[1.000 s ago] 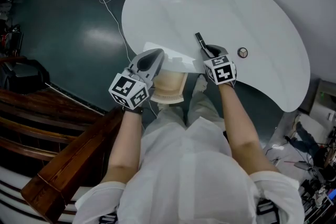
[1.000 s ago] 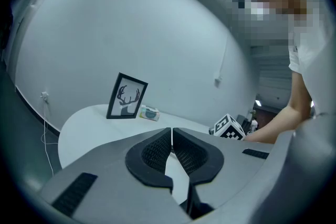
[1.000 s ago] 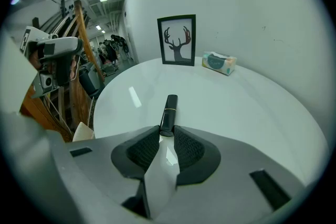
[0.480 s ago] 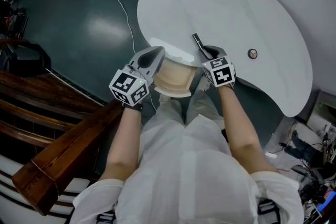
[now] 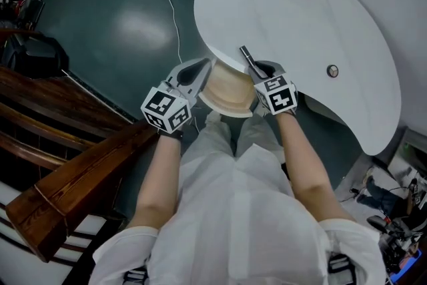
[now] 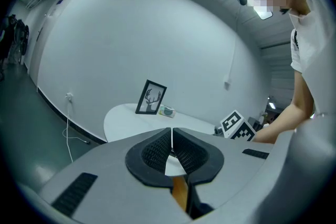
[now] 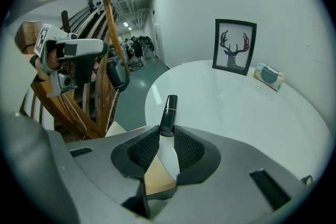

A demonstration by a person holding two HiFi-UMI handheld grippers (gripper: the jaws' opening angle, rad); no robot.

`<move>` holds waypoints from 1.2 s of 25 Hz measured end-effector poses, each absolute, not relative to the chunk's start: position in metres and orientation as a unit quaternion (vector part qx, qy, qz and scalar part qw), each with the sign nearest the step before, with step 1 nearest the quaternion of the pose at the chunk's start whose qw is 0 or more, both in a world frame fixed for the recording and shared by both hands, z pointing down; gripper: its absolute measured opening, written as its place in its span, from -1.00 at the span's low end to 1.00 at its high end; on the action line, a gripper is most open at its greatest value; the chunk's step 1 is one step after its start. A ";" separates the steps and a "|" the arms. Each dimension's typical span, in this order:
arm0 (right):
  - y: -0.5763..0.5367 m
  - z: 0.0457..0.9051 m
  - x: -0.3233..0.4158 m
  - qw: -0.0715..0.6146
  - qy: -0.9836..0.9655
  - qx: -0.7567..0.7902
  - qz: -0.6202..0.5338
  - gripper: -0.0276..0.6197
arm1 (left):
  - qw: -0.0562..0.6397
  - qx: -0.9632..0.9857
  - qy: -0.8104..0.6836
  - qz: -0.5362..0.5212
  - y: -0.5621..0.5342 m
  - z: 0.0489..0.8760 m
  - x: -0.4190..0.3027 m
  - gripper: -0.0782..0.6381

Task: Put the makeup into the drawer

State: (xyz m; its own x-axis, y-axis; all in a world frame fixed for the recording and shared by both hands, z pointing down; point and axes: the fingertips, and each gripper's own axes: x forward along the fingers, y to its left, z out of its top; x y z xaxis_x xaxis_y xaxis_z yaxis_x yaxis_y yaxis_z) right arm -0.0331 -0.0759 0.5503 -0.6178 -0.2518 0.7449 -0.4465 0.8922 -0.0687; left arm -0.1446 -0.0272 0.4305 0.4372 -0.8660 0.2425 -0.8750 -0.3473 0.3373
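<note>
The step in hand is judged to be the carrying of the makeup to the drawer (image 5: 230, 95), which is seen pulled out from under the near edge of the white worktop (image 5: 320, 23), its pale wooden inside open to view from above. The makeup (image 7: 168, 113) — a slim black tube with a thin bright band — is held by its near end in the right tool (image 7: 167, 134), whose jaws are closed on it so that most of the tube sticks out ahead of them. In the head view the tube (image 5: 245, 57) is seen just beyond the drawer's far right corner, over the worktop's edge and not yet above the open inside. The left tool (image 6: 171, 136) is found at the drawer's left side, close against it; its jaws are pressed together with only a thin pale line between the pads, and nothing is made out in their grip, though a strip of the drawer's wood is seen just beneath them. Whether the drawer is being steadied by that tool cannot be settled. The next move is judged to call for the right tool to be drawn back over the drawer and lowered into it, with the tube kept clear of the worktop's edge, before the jaws are parted — a release from too high could let the round tube roll or bounce against the drawer's wall.
</note>
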 end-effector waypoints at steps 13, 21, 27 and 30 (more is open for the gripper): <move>-0.008 0.574 -0.072 0.410 -0.900 0.097 0.111 -0.65 | 0.231 0.801 -0.553 0.010 0.007 0.451 -0.166 -0.72; 0.015 0.609 -0.080 0.444 -0.889 0.046 0.100 -0.65 | 0.246 0.796 -0.553 0.011 0.014 0.470 -0.169 -0.72; 0.023 0.652 -0.078 0.482 -0.871 0.008 0.093 -0.65 | 0.255 0.790 -0.557 0.012 0.016 0.483 -0.172 -0.72; 0.024 0.673 -0.081 0.492 -0.866 -0.009 0.087 -0.65 | 0.259 0.788 -0.559 0.015 0.016 0.492 -0.175 -0.72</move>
